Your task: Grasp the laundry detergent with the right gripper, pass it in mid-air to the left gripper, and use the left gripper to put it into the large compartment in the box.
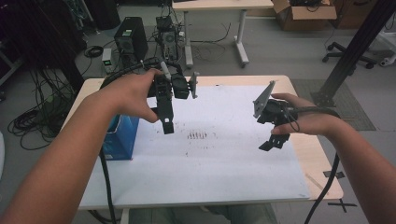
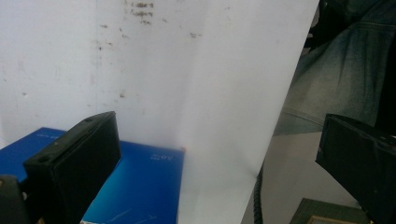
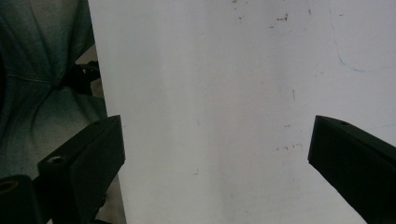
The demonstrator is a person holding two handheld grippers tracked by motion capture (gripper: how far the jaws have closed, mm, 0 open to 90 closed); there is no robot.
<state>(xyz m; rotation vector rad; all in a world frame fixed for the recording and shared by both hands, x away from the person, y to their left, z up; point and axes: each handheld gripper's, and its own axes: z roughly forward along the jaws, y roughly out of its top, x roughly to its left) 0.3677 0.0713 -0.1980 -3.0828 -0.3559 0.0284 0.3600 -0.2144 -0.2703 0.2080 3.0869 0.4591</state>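
We see both grippers held up above a white sheet point(image 1: 224, 158) that covers most of a wooden table point(image 1: 322, 154), and neither one grasps anything. The left gripper point(image 1: 167, 125) hangs over the sheet's left part, toward the far edge, its jaws pointing down at the paper; in the left gripper view point(image 2: 219, 154) its two black jaws stand wide apart with bare paper between them. The thing nearest to it is a blue box point(image 1: 120, 137), which rests at the left edge of the table, partly hidden behind the person's left hand point(image 1: 135, 95) in the high view. In the left gripper view the same blue box point(image 2: 140, 186) lies just under and beside the left-hand jaw, and we cannot tell whether jaw and box touch. The right gripper point(image 1: 273, 142) is held above the right part of the sheet, near its right edge, well apart from the box; the right hand point(image 1: 306, 119) grips it from the side. In the right gripper view point(image 3: 215, 154) its jaws are likewise spread wide over plain paper. A cluster of small dark marks point(image 1: 197, 136) sits on the sheet between the two grippers.
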